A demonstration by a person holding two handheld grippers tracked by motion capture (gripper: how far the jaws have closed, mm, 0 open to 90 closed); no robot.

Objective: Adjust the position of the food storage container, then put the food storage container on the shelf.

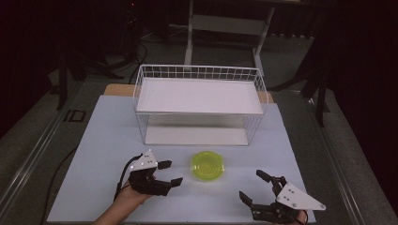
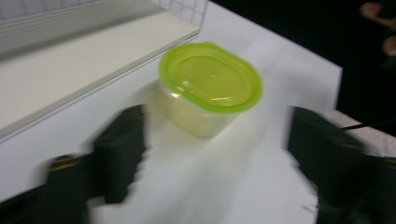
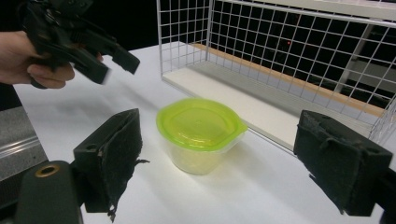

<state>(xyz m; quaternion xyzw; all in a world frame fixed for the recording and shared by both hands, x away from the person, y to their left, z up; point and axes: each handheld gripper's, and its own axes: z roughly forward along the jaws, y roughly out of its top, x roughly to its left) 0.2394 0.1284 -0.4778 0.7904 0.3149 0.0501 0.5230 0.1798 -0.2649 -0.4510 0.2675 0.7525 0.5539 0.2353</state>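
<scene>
The lime-lidded clear plastic tub [image 1: 207, 166] stands just right of the spread left tool [image 1: 170, 173], untouched; the right tool [image 1: 254, 185] is also spread.

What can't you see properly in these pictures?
- Left gripper, left gripper view: blur smears the edges of its black jaws.
- Tub contents, right gripper view: the cloudy wall and green lid hide what is inside.
- Right gripper, high view: the bottom edge cuts off the hand behind it.
- Wire shelf, high view: the upper board hides most of its lower level.
</scene>
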